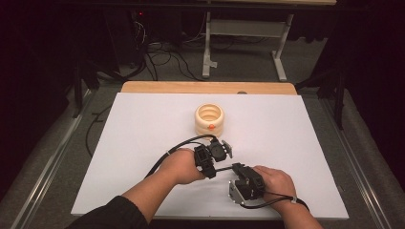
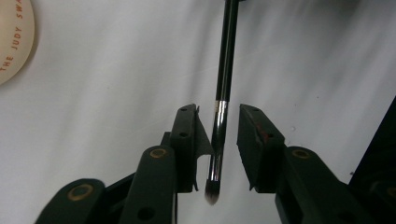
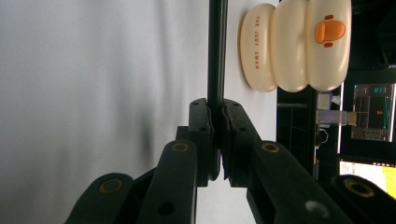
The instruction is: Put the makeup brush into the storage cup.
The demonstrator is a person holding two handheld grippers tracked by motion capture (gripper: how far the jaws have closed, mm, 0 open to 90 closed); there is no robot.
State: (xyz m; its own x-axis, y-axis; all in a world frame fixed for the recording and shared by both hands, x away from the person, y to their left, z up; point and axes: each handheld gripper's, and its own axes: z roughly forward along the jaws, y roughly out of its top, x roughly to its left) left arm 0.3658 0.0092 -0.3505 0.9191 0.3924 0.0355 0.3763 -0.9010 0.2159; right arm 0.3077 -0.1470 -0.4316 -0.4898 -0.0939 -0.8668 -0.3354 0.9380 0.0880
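The right tool (image 3: 218,140) pinches the black handle end of a makeup brush (image 2: 223,88), jaws pressed together on it. The left tool (image 2: 218,140) stands spread around the brush's silver ferrule, with clear gaps on both sides; the grey-tipped bristles point back between its jaws. In the high view the brush (image 1: 224,167) bridges both tools, just above the white tabletop (image 1: 143,124). It is slim, with a glossy black shaft. Beyond stands a cream ribbed holder (image 1: 209,119) with an orange duck beak, near the far edge, with bare room on either side.
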